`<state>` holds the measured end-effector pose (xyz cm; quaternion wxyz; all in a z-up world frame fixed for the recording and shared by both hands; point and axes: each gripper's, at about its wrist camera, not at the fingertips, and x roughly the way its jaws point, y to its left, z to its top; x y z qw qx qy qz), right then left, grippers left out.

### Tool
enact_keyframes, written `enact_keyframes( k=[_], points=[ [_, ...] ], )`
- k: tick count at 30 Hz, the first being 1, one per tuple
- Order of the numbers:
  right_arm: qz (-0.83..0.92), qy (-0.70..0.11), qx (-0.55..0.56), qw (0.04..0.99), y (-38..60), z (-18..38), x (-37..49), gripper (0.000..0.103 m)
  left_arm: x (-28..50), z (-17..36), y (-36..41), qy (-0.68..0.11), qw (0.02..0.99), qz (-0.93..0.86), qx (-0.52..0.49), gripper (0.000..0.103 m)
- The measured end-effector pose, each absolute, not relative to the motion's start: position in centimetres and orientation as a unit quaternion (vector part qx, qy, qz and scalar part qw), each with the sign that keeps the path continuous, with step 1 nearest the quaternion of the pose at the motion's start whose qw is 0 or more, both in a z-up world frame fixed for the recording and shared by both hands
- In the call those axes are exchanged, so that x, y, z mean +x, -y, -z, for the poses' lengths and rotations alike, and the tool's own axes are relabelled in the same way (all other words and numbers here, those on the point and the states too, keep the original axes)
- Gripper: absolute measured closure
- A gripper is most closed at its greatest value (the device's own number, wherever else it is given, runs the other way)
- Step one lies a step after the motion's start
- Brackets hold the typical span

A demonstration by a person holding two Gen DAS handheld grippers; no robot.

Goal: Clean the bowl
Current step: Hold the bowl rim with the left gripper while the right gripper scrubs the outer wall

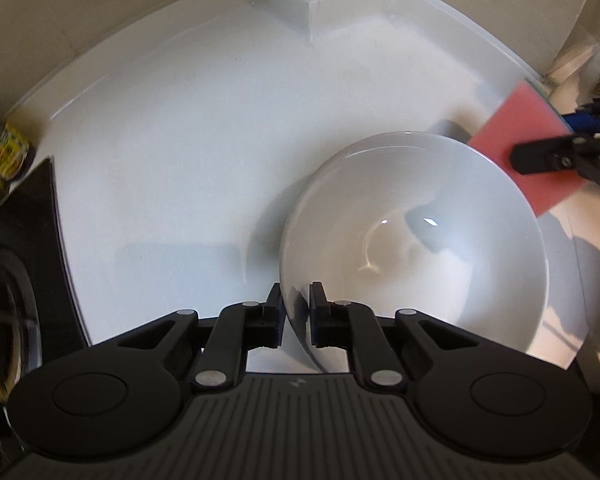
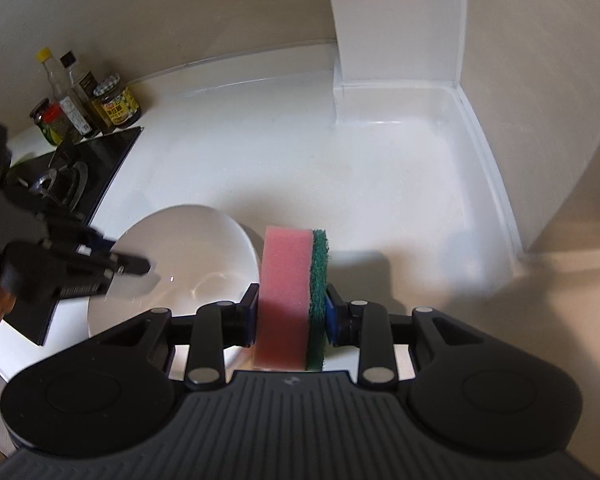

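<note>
Pinching the near rim of the white bowl (image 1: pixel 416 248) on the white table (image 1: pixel 204 160), the left tool (image 1: pixel 296 312) is nearly closed while the right tool (image 2: pixel 290 312) is squeezing a pink-and-green sponge (image 2: pixel 288 292) just right of the bowl.

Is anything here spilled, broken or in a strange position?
Nothing stands out. The white bowl looks empty and whole, with the left tool on its rim; the right tool holds the sponge upright beside it.

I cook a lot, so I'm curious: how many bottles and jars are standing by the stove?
5, clustered at the wall behind the stove: yellow-capped bottle, black-capped bottle, yellow-labelled jar, red-lidded jar, dark jar. More may hide behind them.
</note>
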<state>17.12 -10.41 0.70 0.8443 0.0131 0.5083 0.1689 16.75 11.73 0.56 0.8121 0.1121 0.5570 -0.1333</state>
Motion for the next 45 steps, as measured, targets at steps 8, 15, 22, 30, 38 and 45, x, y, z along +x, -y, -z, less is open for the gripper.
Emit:
enact_keyframes(
  k=[8,15,22,30,38,45],
  points=[
    [-0.185,-0.505,-0.024,0.843,9.8,-0.7,15.8,0.076,18.9,-1.5,-12.3,-0.538,0.824,0.143,0.102,0.085],
    [-0.177,-0.506,-0.036,0.844,9.7,-1.1,14.3,0.076,20.9,-0.3,-10.9,-0.538,0.811,0.185,0.135,0.088],
    [-0.169,-0.502,-0.049,0.847,9.3,-1.2,13.6,0.076,18.3,-0.7,-11.7,-0.552,0.813,0.150,0.107,0.095],
    [-0.170,-0.487,-0.083,0.853,8.7,-0.7,15.0,0.076,16.6,-1.1,-10.9,-0.539,0.811,0.176,0.141,0.086],
    [-0.182,-0.481,-0.097,0.852,8.7,-0.7,14.0,0.076,19.0,-0.5,-10.4,-0.545,0.799,0.208,0.146,0.087],
    [-0.176,-0.486,-0.081,0.852,9.5,-1.0,11.6,0.076,17.9,-0.8,-10.6,-0.545,0.805,0.192,0.138,0.090]
  ],
)
